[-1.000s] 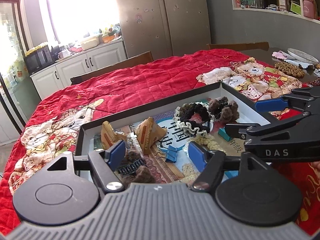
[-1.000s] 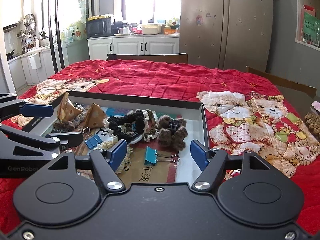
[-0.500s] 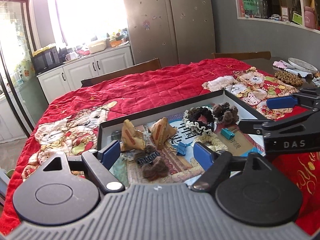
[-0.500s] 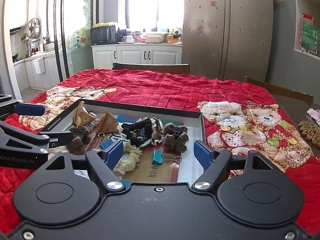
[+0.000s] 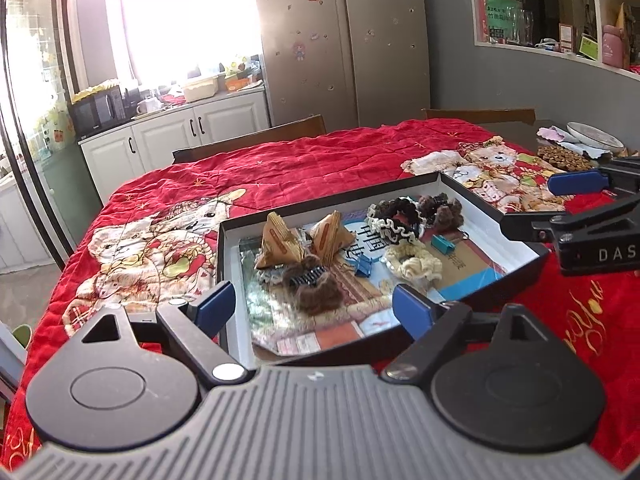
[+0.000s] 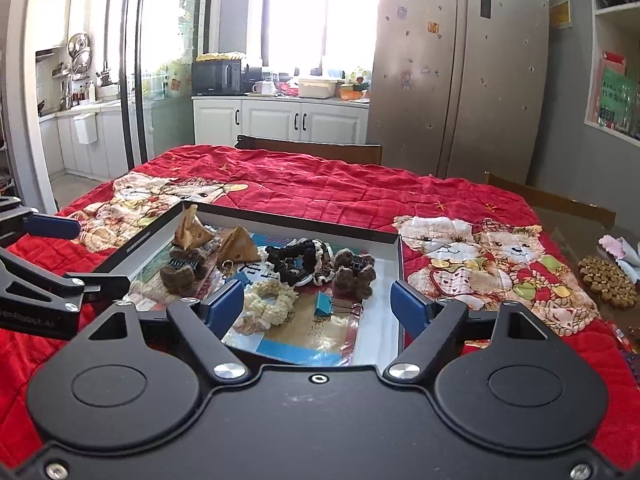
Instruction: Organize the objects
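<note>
Since the frames of a second ago, both grippers have been drawn back and raised, so that more of the shallow black-rimmed white tray is taken in and its contents appear smaller. The left gripper is held above the tray's near left corner with its blue-padded fingers spread wide and nothing between them. The right gripper is held over the near right part of the tray, likewise spread apart and empty.

Just beyond the left gripper a brown fuzzy hair claw lies on the printed paper lining. Behind it two tan triangular snack packets stand tilted, close together. Toward the middle, a cream knitted scrunchie, a teal binder clip and a blue binder clip are scattered. Farther back a black scrunchie with a cream frilled edge is found beside a second brown fuzzy hair claw. The tray rests on a red quilted cloth with bear prints.

Nothing is gripped, so the sorting appears to be at a pause between picks. The next move would call for one item to be chosen and a gripper lowered squarely over it before closing; the soft scrunchies should yield easily.
</note>
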